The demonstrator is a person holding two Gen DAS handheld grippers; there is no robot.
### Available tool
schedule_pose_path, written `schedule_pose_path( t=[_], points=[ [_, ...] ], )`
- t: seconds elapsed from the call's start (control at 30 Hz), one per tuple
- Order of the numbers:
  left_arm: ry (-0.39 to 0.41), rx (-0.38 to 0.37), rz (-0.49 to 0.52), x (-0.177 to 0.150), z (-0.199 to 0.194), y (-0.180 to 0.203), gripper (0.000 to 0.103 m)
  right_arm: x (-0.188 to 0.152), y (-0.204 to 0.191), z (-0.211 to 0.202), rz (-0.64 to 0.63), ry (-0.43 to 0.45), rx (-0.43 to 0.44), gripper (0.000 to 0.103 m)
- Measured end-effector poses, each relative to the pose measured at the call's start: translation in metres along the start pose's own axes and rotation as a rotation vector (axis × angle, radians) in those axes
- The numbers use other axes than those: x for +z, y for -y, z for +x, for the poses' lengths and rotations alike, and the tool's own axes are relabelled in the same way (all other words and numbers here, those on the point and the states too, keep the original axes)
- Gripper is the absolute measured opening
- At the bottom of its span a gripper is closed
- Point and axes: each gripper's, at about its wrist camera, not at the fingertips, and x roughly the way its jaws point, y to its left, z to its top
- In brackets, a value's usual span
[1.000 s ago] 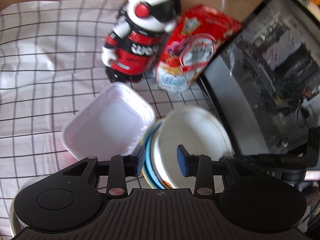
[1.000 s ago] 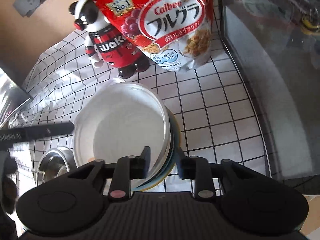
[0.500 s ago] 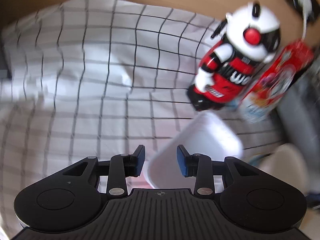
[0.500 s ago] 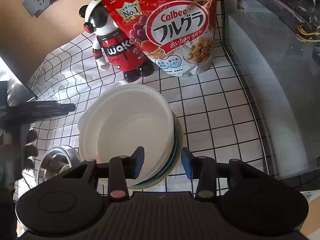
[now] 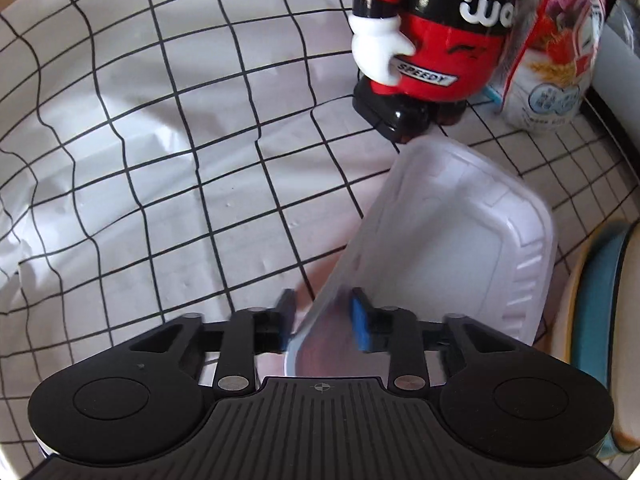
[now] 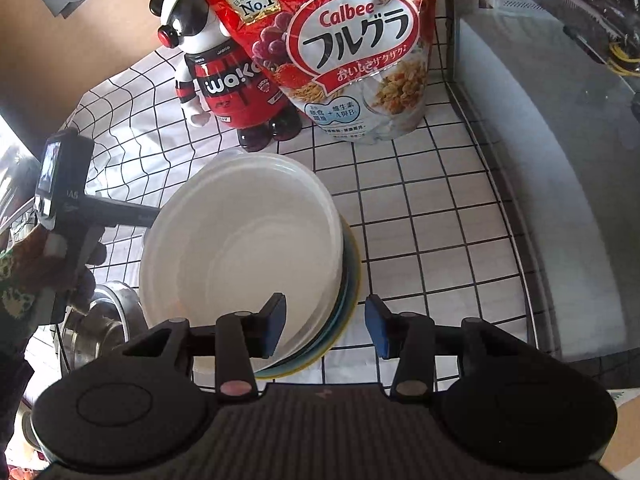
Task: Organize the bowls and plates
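White foam rectangular tray [image 5: 448, 240] lies tilted on the black-gridded white tablecloth [image 5: 160, 160], its near rim between the left gripper's [image 5: 322, 318] parted jaws, not clamped. Beside it, the right gripper [image 6: 326, 330], jaws open, straddles the stacked rims beneath the round white bowl [image 6: 240, 248].

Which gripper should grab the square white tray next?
Probably the left gripper: the white tray's rim already sits between its open jaws. The right gripper is open around the round bowl stack instead.
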Motion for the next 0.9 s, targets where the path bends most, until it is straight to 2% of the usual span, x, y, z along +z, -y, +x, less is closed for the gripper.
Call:
schedule_pose_path(
  t=[0.13,0.23,0.4,0.43,0.57,0.63,0.73,0.8,0.9],
  points=[
    [-0.030,-0.029,-0.098,-0.009,-0.007,-0.014,0.017,0.001,-0.002,0.004,-0.013,-0.003,-0.003,0.043],
    [-0.043,0.041,-0.227,-0.023,-0.015,-0.042,0.016,0.003,-0.002,0.009,-0.018,-0.004,-0.013,0.043],
    [-0.015,0.079,-0.546,-0.051,-0.025,-0.113,0.015,0.008,-0.005,0.016,-0.018,-0.011,-0.003,0.043],
    [-0.004,0.084,-0.614,-0.057,-0.027,-0.126,0.018,0.008,-0.007,0.017,-0.023,-0.010,0.000,0.043],
    [0.038,0.033,-0.845,-0.081,-0.031,-0.161,0.021,0.010,-0.012,0.017,-0.045,-0.003,-0.009,0.043],
    [0.043,-0.009,-0.878,-0.087,-0.031,-0.165,0.020,0.010,-0.014,0.016,-0.058,0.006,-0.018,0.044],
    [0.043,-0.081,-0.865,-0.091,-0.038,-0.164,0.021,0.011,-0.016,0.014,-0.080,0.022,-0.029,0.044],
    [0.046,-0.068,-0.829,-0.095,-0.049,-0.159,0.021,0.011,-0.017,0.012,-0.090,0.037,-0.039,0.046],
    [0.070,0.017,-0.712,-0.094,-0.071,-0.144,0.021,0.011,-0.016,0.008,-0.107,0.066,-0.055,0.049]
  ],
)
